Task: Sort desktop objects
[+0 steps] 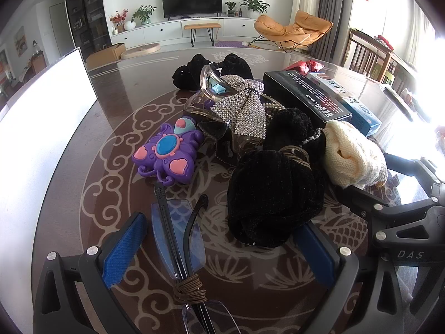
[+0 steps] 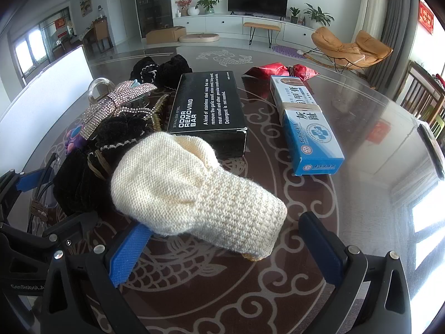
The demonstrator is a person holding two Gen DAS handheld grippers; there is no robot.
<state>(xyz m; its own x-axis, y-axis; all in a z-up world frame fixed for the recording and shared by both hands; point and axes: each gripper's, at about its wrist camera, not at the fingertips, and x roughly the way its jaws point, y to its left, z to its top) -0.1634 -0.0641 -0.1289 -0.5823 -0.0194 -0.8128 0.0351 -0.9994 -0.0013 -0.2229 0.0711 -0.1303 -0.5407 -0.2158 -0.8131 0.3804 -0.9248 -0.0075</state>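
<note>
Living-room glass surface (image 2: 361, 128): cream knit piece (image 2: 194, 189) lies diagonally, near end between the right tool (image 2: 225, 247)'s released fingers; left tool (image 1: 222, 247) released too.

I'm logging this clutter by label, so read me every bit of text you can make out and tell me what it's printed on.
"STAINLESS STEEL ODOR REMOVING BAR", then "A kind of stainless steel soap that can remove the garlic smell...": black box.
"灰", "甲": blue and white box; its smaller print is too small to read.
"DAS": right gripper body.
"GenRobot.A", cut off: left gripper body.
Red wall hanging: characters blurred.
</note>
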